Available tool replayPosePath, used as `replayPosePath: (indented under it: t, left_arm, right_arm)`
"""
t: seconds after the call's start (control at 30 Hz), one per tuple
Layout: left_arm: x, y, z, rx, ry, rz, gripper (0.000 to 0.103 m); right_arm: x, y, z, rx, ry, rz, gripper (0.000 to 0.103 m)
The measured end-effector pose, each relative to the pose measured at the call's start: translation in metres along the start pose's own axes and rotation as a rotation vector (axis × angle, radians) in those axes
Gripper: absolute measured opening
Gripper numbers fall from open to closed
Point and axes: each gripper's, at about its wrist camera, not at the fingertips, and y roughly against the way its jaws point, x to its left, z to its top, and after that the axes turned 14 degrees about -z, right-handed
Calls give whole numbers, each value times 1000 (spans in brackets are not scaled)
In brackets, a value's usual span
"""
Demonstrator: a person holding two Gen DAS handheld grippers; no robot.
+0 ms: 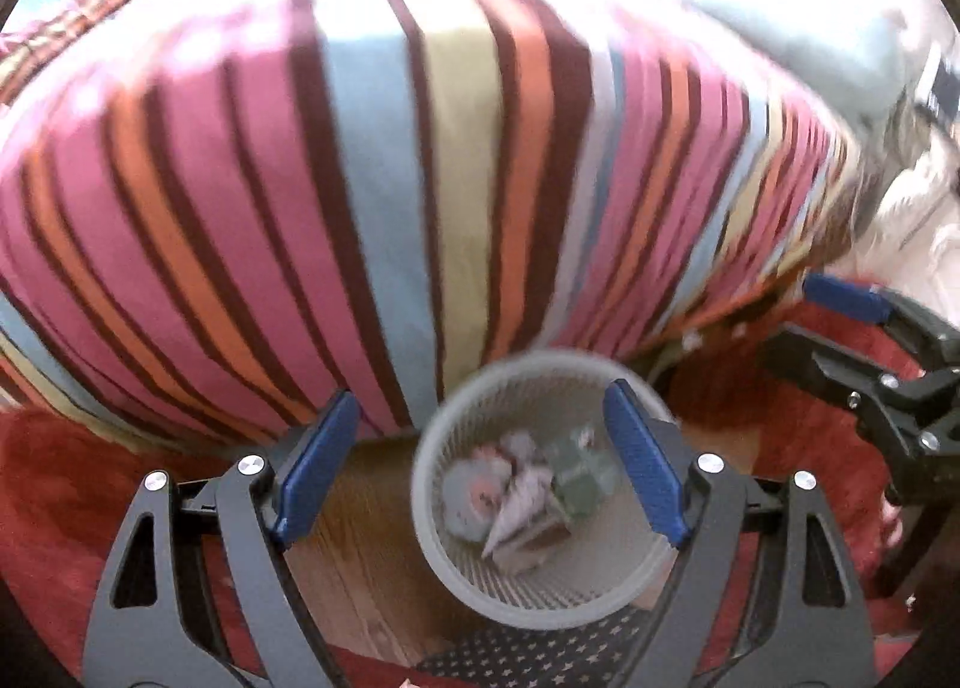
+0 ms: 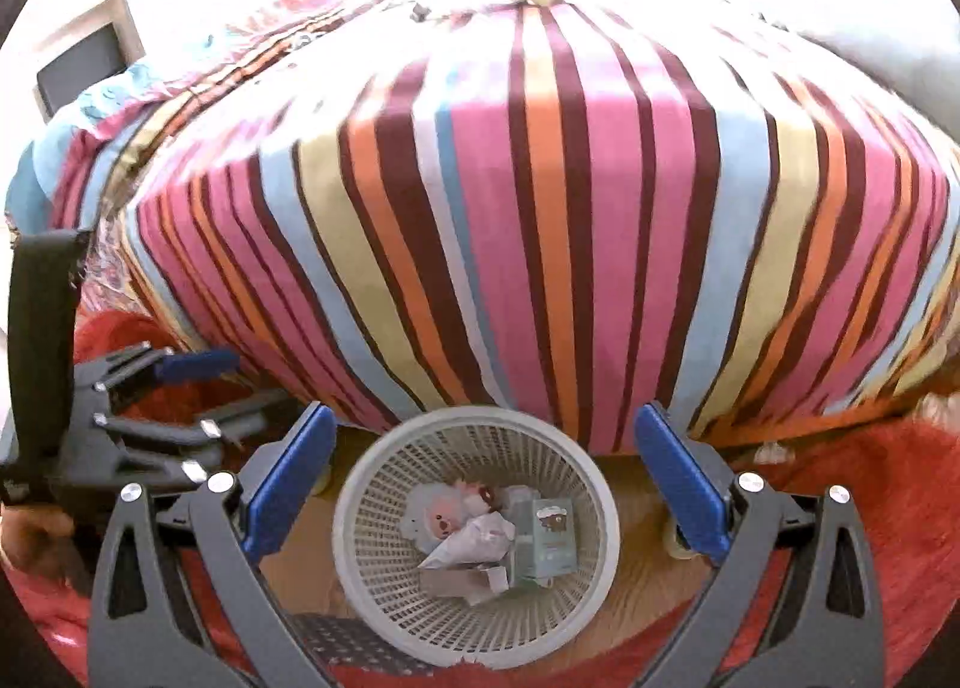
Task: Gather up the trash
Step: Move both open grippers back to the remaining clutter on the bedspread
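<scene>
Trash (image 2: pixel 480 538) sits in a white mesh wastebasket (image 2: pixel 366 538) on the wood floor (image 2: pixel 636 562), right at the foot of the bed. Both tongs hang above the basket w/ nothing between the pads. Left gripper (image 1: pixel 480 472): jaws spread wide, empty, blue pads (image 1: pixel 315 466) framing the basket rim from above. Right gripper (image 2: pixel 486 484): jaws wide too, empty, basket centred between its blue pads (image 2: pixel 684 484) and well below them. Each gripper shows at the edge of the other's view, so the two are side by side. Contents of basket: a round wrapper w/ a cartoon face (image 2: pixel 438 517), crumpled whitish paper (image 2: pixel 474 547), a small pale green carton (image 2: pixel 552 538), a flat grey piece under them. Left-wrist view is motion-blurred, so details there are soft. Red shaggy rug (image 2: pixel 852 508) lies either side of the floor strip. A dark star-patterned cloth (image 1: pixel 540 655) lies just this side of the basket. Striped bedspread (image 2: pixel 540 208) (pink, orange, blue, cream, maroon) fills the upper part of both views.
</scene>
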Motion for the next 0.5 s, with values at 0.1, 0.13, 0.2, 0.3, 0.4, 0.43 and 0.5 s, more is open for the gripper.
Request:
replayPosePath:
  t: [0.1,0.13,0.2,0.3,0.4,0.43,0.5]
  left_arm:
    - [7,30,32,-61,-16,20,82]
    - [11,41,49,-88,-36,37,82]
    - [22,58,94,-157,-103,83,82]
    - [39,63,160,-248,-135,194,82]
    - [73,43,251,-296,-10,191,82]
    - [81,36,271,-310,21,193,82]
    - [100,13,316,-310,109,186,82]
  right_arm:
    - [-13,13,33,-62,-21,20,96]
    - [-19,18,49,-111,-24,27,96]
    - [-28,20,81,-185,-15,-22,96]
    - [-38,9,151,-293,-21,-148,96]
    - [-45,-24,218,-354,-90,-238,96]
    - [-47,-38,237,-340,-102,-254,96]
    - [-50,-74,277,-287,-126,-271,96]
